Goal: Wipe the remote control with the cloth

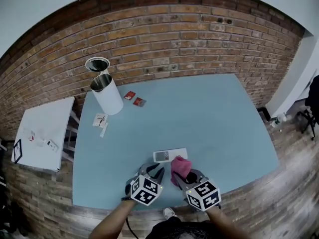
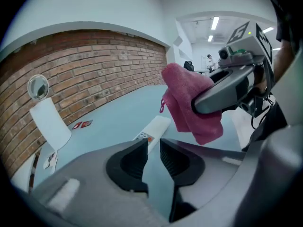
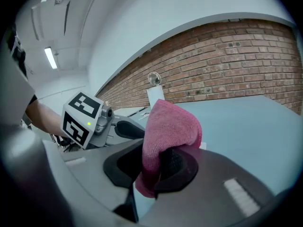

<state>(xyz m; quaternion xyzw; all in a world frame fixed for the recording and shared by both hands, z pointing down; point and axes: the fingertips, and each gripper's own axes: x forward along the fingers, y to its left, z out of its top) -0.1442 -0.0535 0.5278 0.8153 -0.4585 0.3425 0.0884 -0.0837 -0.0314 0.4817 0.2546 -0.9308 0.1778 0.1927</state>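
Our right hand-held gripper (image 1: 183,177) clamps the pink cloth (image 1: 180,166), with the remote control (image 1: 169,156) at eleven o'clock lying nine-to-three; our left hand-held gripper (image 1: 155,172) is narrow and empty.

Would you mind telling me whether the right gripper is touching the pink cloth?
Touching. The right gripper view shows the right gripper with its jaws clamped on the pink cloth, which bulges above them.

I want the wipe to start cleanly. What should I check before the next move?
1. Grip on cloth by right tongs: ok, clamped.
2. Gap of left tongs free: ok, nothing between.
3. Position of remote control: ok, flat on table ahead of both tongs.
4. Hold on remote control by left tongs: not ok, not gripped.
5. Contact of cloth with remote control: cannot tell.
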